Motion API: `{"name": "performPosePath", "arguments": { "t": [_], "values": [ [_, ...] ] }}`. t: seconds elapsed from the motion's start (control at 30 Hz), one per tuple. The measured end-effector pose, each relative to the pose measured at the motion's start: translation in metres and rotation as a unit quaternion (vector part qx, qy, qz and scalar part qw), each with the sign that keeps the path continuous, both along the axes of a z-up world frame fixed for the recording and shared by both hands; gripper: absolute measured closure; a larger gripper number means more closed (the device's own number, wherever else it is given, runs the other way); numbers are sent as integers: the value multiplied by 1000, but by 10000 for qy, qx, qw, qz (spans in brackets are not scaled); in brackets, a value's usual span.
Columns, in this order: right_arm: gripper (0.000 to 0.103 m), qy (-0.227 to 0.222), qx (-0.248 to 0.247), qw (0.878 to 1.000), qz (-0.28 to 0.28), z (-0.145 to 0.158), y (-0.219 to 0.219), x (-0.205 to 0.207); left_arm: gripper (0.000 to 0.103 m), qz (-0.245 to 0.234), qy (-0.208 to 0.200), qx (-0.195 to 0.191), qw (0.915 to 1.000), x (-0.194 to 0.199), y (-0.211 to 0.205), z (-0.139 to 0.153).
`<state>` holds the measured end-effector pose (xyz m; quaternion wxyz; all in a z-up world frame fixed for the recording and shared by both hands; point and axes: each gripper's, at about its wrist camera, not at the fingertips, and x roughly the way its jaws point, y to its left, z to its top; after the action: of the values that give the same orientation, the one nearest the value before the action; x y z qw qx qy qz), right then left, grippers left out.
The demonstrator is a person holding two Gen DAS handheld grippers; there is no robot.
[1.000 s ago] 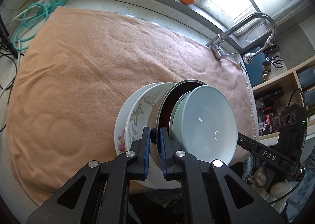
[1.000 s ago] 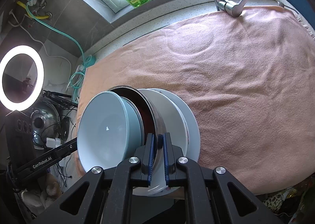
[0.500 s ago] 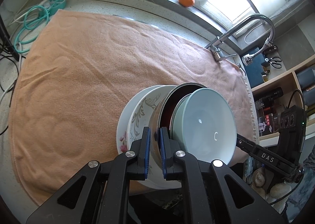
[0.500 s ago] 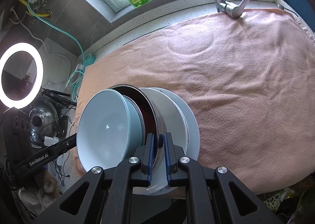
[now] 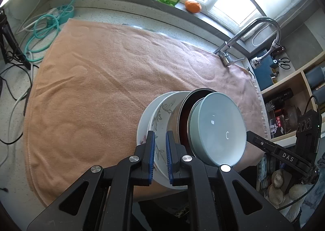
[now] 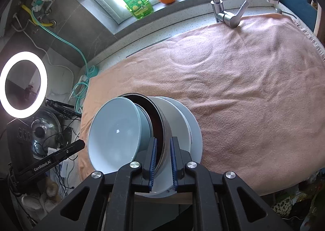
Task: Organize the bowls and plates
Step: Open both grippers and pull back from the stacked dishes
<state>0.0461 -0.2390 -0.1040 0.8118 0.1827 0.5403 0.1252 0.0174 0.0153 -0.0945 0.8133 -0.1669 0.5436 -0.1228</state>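
— Where is the stack?

— At the near edge of the orange towel (image 5: 97, 89) that covers the surface. Going by the steel bowl (image 6: 162, 127): the pale blue bowl (image 6: 113, 135) nests inside it, and the floral plate (image 5: 160, 115) and the white plate (image 5: 143, 127) lie under it, all tipped on edge.

— And your grippers?

— My left gripper (image 5: 160, 157) is pinched on the floral plate's rim. My right gripper (image 6: 163, 162) straddles the steel bowl's rim; its jaws are opening, and there is a gap between the right pad and the rim.

— Beyond the stack?

— The faucet (image 6: 221, 11) at the towel's far edge.
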Motion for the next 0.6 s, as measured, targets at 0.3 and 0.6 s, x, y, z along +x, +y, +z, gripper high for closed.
{"name": "performPosePath", "arguments": {
  "t": [0.3,0.6],
  "values": [
    [82,-346,-377,9985,-170,16,9,-16,94,-146,-364,297,9988,-14,0,13],
    [72,-963,-923,9910,86,39,19,-44,84,24,-887,666,9938,-40,-19,36]
  ]
}}
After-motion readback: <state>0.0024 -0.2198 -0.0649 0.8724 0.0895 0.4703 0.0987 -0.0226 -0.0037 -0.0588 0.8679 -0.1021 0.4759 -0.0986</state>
